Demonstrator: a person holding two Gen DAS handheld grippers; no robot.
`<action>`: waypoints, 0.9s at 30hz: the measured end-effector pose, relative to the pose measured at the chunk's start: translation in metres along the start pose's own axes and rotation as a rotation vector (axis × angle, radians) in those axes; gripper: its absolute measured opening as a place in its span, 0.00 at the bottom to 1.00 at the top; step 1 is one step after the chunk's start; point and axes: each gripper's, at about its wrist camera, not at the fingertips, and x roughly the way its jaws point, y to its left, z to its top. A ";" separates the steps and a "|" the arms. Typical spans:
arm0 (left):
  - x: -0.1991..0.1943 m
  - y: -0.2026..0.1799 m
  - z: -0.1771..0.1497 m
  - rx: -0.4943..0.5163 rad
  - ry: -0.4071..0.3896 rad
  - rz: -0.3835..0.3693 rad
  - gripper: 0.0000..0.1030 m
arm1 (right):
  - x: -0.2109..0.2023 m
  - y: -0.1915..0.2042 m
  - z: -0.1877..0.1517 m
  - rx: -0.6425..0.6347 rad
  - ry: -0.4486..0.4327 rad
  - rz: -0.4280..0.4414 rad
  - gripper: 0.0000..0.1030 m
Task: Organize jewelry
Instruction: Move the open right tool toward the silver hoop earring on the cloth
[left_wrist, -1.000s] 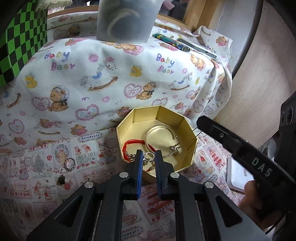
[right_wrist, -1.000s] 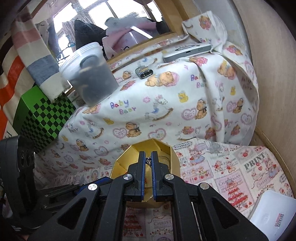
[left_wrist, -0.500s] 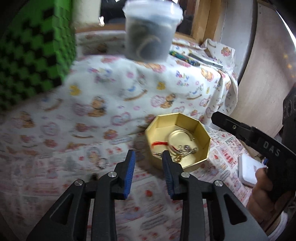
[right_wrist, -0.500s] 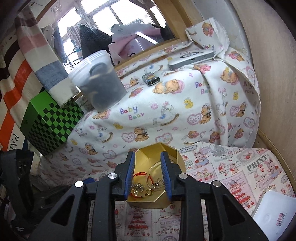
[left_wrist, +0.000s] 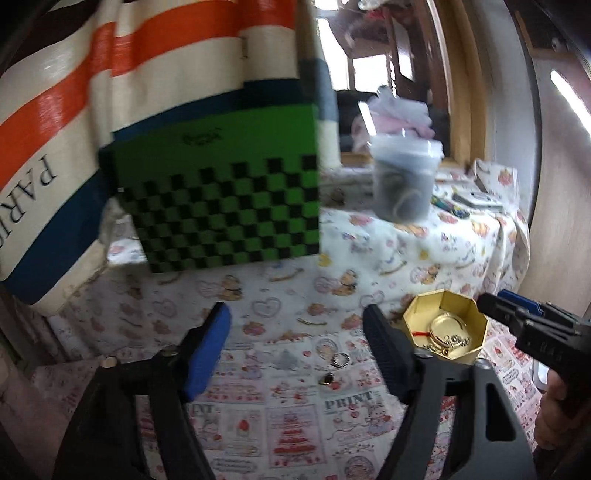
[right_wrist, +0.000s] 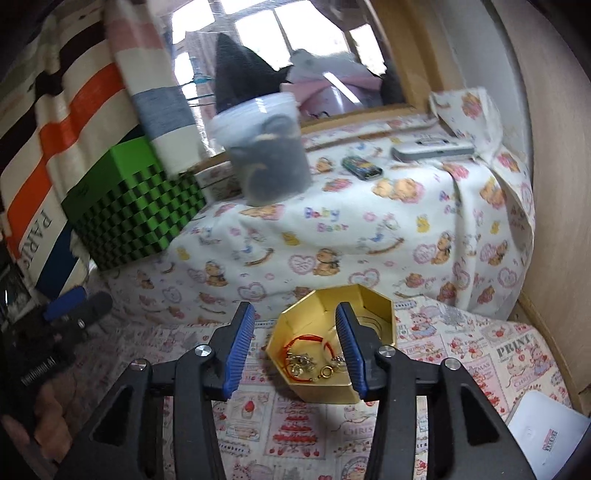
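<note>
A gold octagonal tin (right_wrist: 384, 328) stands on the printed cloth and holds a red cord bracelet (right_wrist: 306, 338), a metal bangle and small chain pieces. It also shows in the left wrist view (left_wrist: 476, 321). My right gripper (right_wrist: 295, 336) is open and empty just in front of the tin. My left gripper (left_wrist: 295, 339) is wide open and empty, left of the tin. A ring (left_wrist: 340, 360) and a small dark earring (left_wrist: 328, 378) lie on the cloth between the left fingers.
A green checkered box (left_wrist: 221, 199) and a striped bag (left_wrist: 55, 147) stand at the left. A lidded plastic tub (right_wrist: 266, 151) sits on the raised cloth-covered ledge with a grey case (right_wrist: 432, 149). A white card (right_wrist: 546, 435) lies at the right by the wooden wall.
Both grippers have opened and pulled back from the tin. The left one has swung left and up. Chain pieces now lie in the tin.
</note>
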 end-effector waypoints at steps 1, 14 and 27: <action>-0.002 0.003 0.000 -0.005 -0.010 0.006 0.82 | -0.001 0.002 0.000 -0.007 -0.004 0.001 0.47; -0.002 0.030 -0.021 -0.095 -0.047 -0.005 0.95 | -0.003 0.018 -0.006 -0.075 -0.025 -0.009 0.67; 0.031 0.038 -0.048 -0.059 0.054 0.026 0.97 | 0.004 0.021 -0.013 -0.091 -0.024 -0.040 0.82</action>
